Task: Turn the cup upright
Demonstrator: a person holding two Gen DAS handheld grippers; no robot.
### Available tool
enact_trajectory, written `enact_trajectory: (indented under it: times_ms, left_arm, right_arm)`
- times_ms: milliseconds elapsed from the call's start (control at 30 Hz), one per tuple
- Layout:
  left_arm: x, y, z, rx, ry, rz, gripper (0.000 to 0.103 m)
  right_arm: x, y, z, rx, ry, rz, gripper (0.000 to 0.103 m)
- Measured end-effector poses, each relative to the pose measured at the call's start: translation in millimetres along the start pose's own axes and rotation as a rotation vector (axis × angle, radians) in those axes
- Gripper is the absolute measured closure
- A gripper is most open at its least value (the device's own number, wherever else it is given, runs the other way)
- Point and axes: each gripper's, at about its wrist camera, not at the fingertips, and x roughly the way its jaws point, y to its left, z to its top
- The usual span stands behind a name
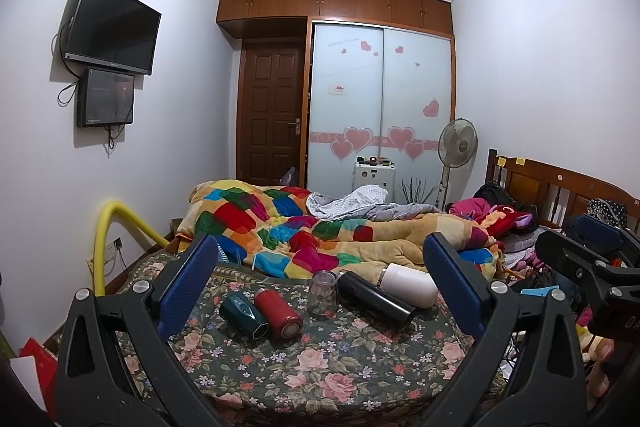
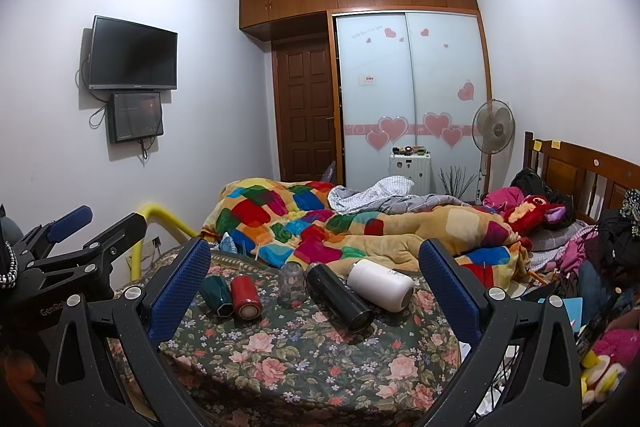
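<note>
Several cups rest on a floral cloth (image 1: 320, 359) (image 2: 304, 359). A dark green cup (image 1: 240, 309) (image 2: 216, 293), a red cup (image 1: 278, 311) (image 2: 245, 296), a black flask (image 1: 374, 299) (image 2: 340, 297) and a white cup (image 1: 408, 283) (image 2: 380, 283) lie on their sides. A clear glass jar (image 1: 322, 293) (image 2: 291, 281) stands mouth down. My left gripper (image 1: 320, 259) is open and empty, well short of the cups. My right gripper (image 2: 316, 259) is open and empty, also short of them.
A colourful patchwork blanket (image 1: 304, 227) (image 2: 320, 223) is heaped behind the cups. Clothes and toys pile at the right by the wooden headboard (image 1: 560, 187). A yellow padded rail (image 1: 108, 223) stands at the left. Each gripper shows at the edge of the other's view.
</note>
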Motion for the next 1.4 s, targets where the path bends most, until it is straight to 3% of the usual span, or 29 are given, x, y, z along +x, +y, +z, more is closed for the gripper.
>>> enact_trajectory:
  times_ms: [1400]
  left_arm:
    - [7.9,1.5,-6.2,0.002,0.010,0.010,0.000]
  right_arm:
    - [5.8,-5.4,-1.0,0.008,0.020,-0.005,0.000]
